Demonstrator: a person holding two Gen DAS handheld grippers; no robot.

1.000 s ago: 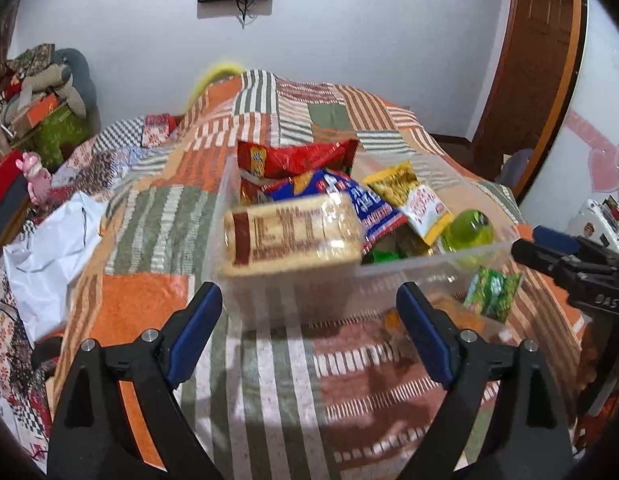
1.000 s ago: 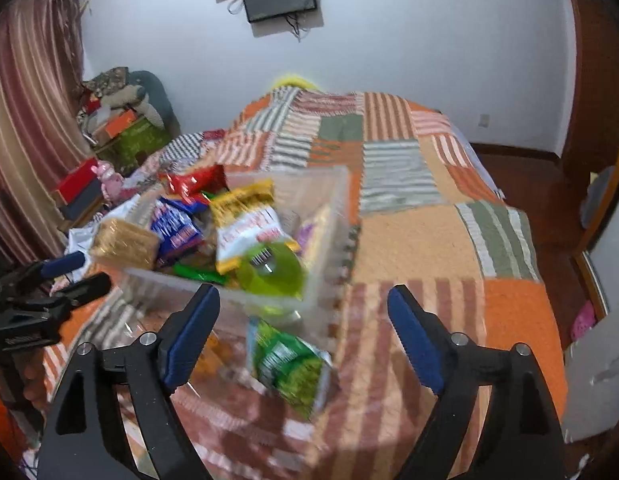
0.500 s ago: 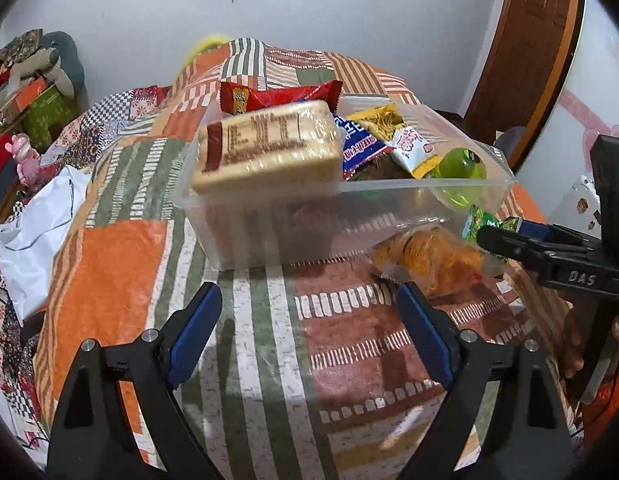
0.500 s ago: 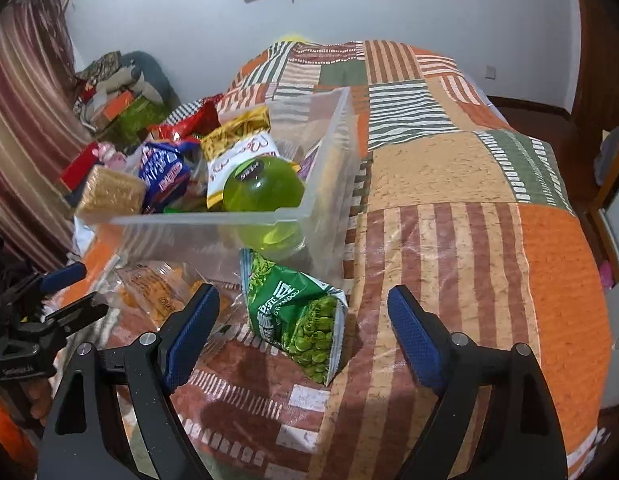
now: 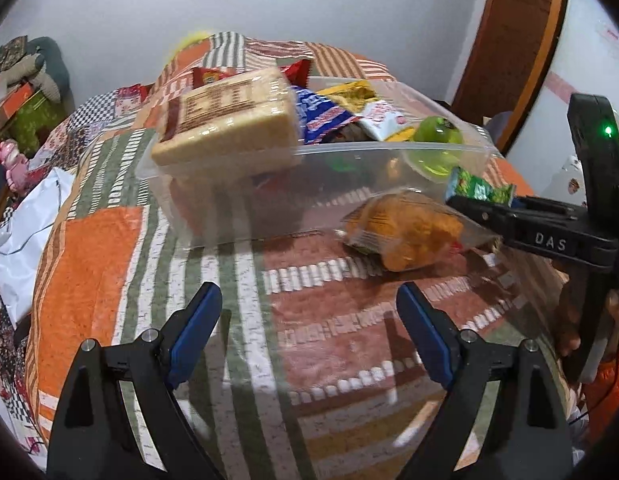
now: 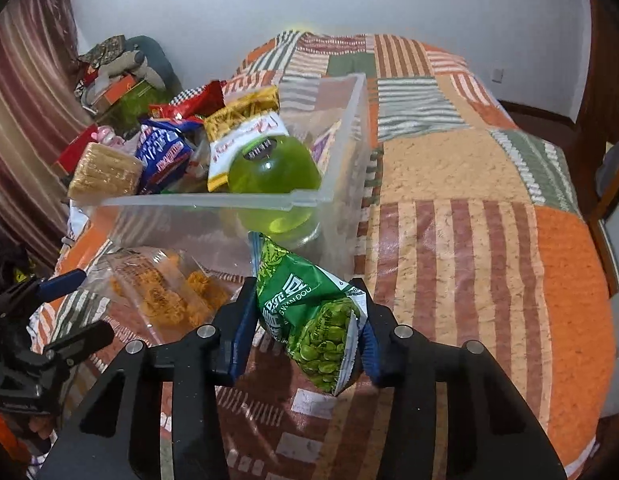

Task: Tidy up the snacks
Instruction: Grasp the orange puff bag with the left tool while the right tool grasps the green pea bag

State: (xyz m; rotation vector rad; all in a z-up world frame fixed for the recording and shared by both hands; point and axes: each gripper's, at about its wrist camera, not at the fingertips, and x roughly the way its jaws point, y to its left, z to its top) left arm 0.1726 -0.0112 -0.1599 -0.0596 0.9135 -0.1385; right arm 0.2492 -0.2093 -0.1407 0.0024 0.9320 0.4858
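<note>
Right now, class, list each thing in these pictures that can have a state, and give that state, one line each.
Right gripper: jaws closing, pads pressing the green pea packet.
Green pea packet: sealed, gripped, outside the bin.
Left gripper: open, nothing between its fingers.
Orange snack bag: sealed, lying on the bedspread against the bin.
Clear plastic bin: lidless, heaped with snacks.
Green bottle: inside the bin.

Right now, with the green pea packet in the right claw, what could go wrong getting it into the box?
1. The right claw is closing on the green pea packet's lower half; the soft bag may slip or its peas get crushed.
2. The clear box is already heaped, so the packet could slide off.
3. The orange snack bag lies against the box wall beside the packet and may be dragged.
</note>
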